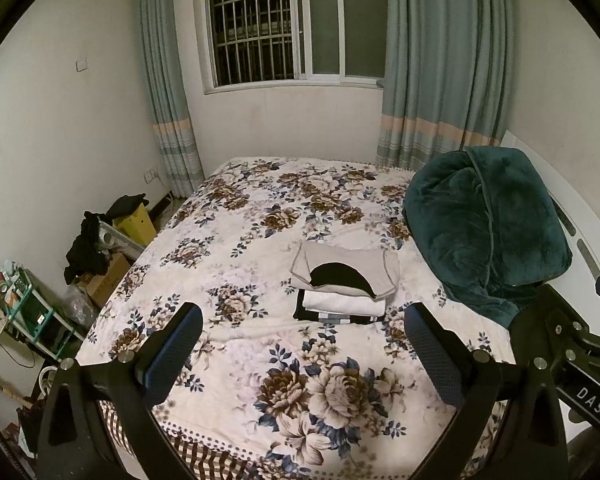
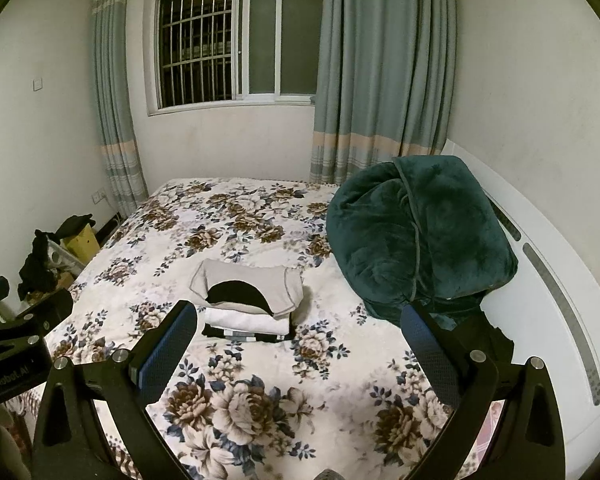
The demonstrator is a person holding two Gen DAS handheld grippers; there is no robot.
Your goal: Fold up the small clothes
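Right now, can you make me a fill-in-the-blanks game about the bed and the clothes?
1. The folded clothes sit in a ____ on the bed.
2. The big bundled blanket beside them is dark ____.
3. The left gripper and right gripper are both ____, holding nothing.

Missing words: stack; green; open

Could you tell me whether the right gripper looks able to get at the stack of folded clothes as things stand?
Probably yes: the right gripper is open and empty, and only bare floral bedspread lies before the stack of folded clothes.
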